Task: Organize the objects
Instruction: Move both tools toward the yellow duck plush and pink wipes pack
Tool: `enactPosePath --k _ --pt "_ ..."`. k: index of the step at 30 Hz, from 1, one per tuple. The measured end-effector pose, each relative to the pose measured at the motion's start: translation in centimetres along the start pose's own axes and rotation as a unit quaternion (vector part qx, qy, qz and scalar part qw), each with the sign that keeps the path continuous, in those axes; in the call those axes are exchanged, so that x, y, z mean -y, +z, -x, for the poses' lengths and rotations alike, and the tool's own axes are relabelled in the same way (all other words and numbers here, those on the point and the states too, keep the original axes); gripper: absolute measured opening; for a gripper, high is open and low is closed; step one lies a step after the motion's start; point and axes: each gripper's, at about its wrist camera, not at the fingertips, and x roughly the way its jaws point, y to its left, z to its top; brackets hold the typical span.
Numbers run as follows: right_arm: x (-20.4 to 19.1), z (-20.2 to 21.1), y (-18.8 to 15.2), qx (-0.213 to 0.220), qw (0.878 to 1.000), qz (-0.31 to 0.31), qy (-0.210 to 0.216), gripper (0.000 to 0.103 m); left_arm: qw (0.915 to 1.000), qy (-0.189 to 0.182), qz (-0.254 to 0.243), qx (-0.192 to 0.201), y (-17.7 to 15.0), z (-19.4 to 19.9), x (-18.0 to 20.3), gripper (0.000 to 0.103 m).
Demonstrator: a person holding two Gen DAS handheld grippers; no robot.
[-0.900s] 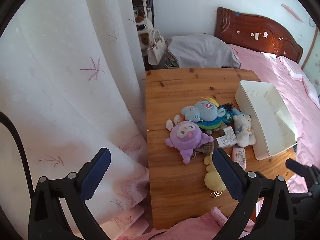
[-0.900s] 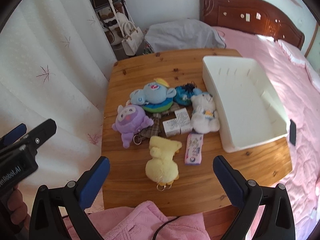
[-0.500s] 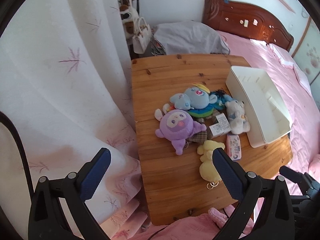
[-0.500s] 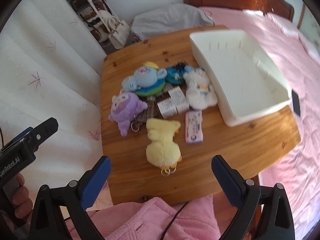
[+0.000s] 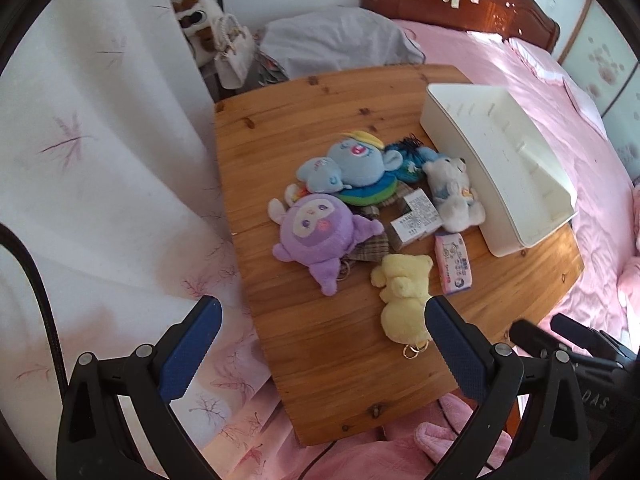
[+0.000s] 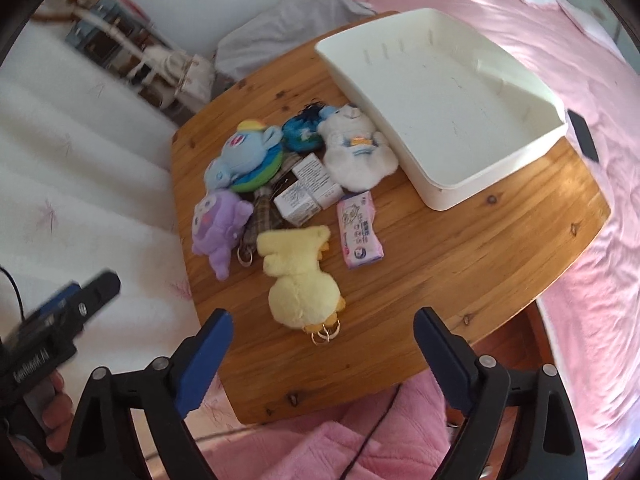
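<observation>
A pile of small things lies on a wooden table [image 5: 320,344]: a purple plush [image 5: 316,234], a blue plush [image 5: 352,160], a white bear plush [image 5: 454,194], a yellow duck plush [image 5: 404,300] with key rings, a pink tissue pack [image 5: 454,264] and small cartons [image 5: 416,218]. An empty white bin [image 5: 500,160] stands on the table's right side. My left gripper [image 5: 320,336] is open and empty, above the table's near left edge. My right gripper [image 6: 324,340] is open and empty, just short of the duck plush [image 6: 300,276]. The bin [image 6: 440,92] is far right of it.
A white curtain [image 5: 100,160] hangs along the table's left edge. A bed with a pink cover [image 5: 560,92] lies to the right and behind. A pink cloth [image 6: 320,452] is below the near edge. A white handbag [image 5: 234,56] and a grey pillow [image 5: 340,40] lie behind the table.
Both grippers have moved forward and closer over the table, so the pile looks larger. The right view has swung left and tilted. Both stay open; nothing on the table has moved.
</observation>
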Motion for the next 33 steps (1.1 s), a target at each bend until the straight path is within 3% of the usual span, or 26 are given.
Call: enactPosePath --k 10,17,25,33 --pt "3.7 -2.9 1.5 0.062 0.996 -0.056 0.038 0.092 0.9994 -0.001 -0.028 -0.019 1.3 -4.8 2.5 0.102" --pt "5.7 -6.1 1.7 0.094 0.994 -0.05 0.036 0.092 0.9977 -0.008 -0.03 -0.06 1.5 -9.5 4.1 0.102" --pt "5.7 -8.8 0.8 0.108 0.994 0.023 0.02 0.088 0.9954 0.006 -0.052 -0.08 1.5 -13.4 6.2 0.102" --pt "5.0 -10.7 -0.2 0.119 0.989 0.089 -0.002 0.082 0.9929 0.005 -0.041 -0.112 1.2 -15.7 6.6 0.102"
